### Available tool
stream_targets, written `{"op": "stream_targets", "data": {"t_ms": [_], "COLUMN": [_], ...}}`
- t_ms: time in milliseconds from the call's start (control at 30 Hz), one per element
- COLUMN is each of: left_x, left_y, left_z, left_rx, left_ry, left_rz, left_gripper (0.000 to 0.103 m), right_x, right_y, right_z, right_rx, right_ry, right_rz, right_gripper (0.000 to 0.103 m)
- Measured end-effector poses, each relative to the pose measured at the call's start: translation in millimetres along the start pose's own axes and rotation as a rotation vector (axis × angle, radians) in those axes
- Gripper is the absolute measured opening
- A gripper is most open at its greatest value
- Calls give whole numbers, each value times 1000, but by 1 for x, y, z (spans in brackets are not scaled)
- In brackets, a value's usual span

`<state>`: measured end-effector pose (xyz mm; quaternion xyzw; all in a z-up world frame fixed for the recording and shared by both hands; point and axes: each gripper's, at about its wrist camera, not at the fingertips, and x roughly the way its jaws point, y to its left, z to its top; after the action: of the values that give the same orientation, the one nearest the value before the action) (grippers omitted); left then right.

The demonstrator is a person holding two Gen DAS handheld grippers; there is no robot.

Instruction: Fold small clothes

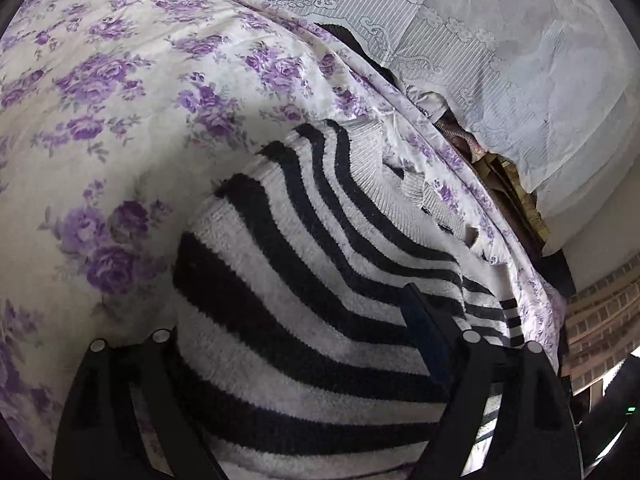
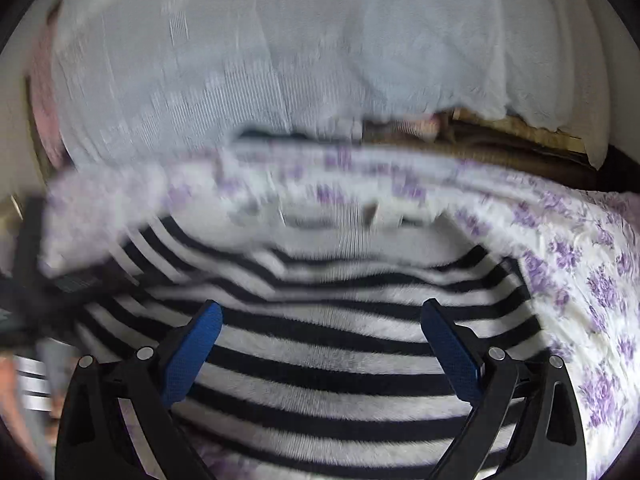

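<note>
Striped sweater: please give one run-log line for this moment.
striped sweater flat on floral sheet | left hand-held gripper open | right hand-held gripper open above sweater

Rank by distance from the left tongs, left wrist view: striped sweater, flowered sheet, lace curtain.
1. Striped sweater: right between and under the left tongs.
2. Flowered sheet: spread beneath and beyond the sweater, mostly left.
3. Lace curtain: hanging past the sheet's far edge, top right.

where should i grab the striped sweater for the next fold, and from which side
Probably the ribbed hem at the far edge of the striped sweater, coming from above: it is a firm flat band on the floral sheet, easier to pinch than the fuzzy middle.
</note>
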<state>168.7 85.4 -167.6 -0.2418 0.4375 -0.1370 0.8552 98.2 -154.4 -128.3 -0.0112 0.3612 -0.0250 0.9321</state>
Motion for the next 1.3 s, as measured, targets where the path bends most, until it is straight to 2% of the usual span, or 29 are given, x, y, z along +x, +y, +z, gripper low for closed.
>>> {"op": "stream_targets", "data": {"t_ms": [33,100,167,233,267,300,333,433,467,500,567,700,767,833,933,1033,1100,1200,1300], "left_x": [1,5,7,8,7,4,2,0,2,3,6,8,7,6,4,-1,-5,-9,-13], "left_y": [0,-1,-4,-9,-10,-13,-14,-12,-11,-10,-9,-18,-18,-13,-9,-10,-11,-16,-24], "left_z": [1,4,5,5,5,4,4,4,4,4,3,-1,-1,1,2,1,1,1,-2], "left_rx": [1,5,14,39,48,59,64,55,50,43,39,99,104,79,65,84,90,111,150], "left_ry": [-1,-2,-8,-7,-9,-19,-26,-32,-29,-24,-14,-20,-28,-28,-34,-51,-63,-78,-103], "left_rz": [3,14,24,42,43,45,46,43,45,48,42,83,94,84,78,82,78,90,123], "left_gripper": [82,82,82,80,77,67,65,63,63,64,70,70,65,56,43,32,26,23,22], "right_x": [13,6,6,3,0,-1,-5,-10,-7,-1,26,19,-4,-15,-3,-7,-16,-34,-38], "right_y": [3,-6,-7,-4,-2,1,3,7,6,6,9,2,1,7,20,10,2,-8,-22], "right_z": [-6,-4,-8,-7,-8,-7,-5,10,16,20,21,19,11,2,-15,-13,-13,-12,-9], "right_rx": [-21,4,-26,-45,-63,-76,-87,-125,-124,-125,-155,-116,-114,-146,-221,-164,-124,-67,-16], "right_ry": [50,47,48,46,40,33,23,-54,-56,-42,41,5,-54,-73,14,11,-25,-102,-115], "right_rz": [-5,24,20,-6,-24,-33,-42,-145,-161,-164,-191,-166,-145,-114,-115,-62,-36,-2,41], "right_gripper": [100,100,100,100,100,100,100,100,100,100,100,100,100,100,100,100,100,100,100]}}
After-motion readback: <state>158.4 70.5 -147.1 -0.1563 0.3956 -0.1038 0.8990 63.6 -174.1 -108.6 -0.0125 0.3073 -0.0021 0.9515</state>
